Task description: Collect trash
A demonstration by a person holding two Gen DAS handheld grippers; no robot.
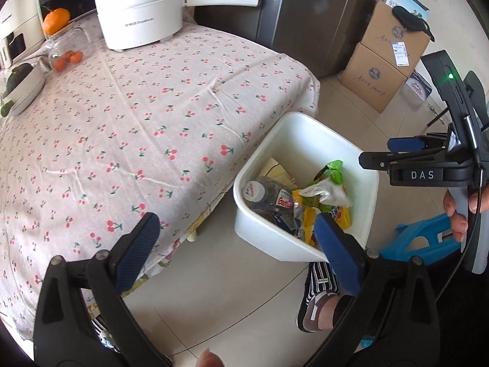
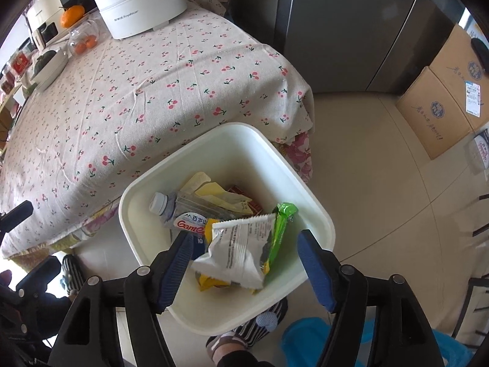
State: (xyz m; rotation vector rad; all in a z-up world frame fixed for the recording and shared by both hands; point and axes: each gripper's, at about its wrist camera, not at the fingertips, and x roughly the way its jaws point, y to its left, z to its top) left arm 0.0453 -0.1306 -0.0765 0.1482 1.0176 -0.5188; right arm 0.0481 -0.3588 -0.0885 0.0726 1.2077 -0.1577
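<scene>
Both the left gripper (image 1: pixel 237 252) and right gripper (image 2: pixel 246 267) stood wide, holding nothing; wrappers lay in the white bin (image 2: pixel 146 195), so withdrawing straight upward seemed best

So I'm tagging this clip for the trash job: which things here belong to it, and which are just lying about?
Job:
bin
bottle
white wrapper
green wrapper
right gripper
left gripper

Lying about:
pot
orange
jar
boxes
stool
</scene>
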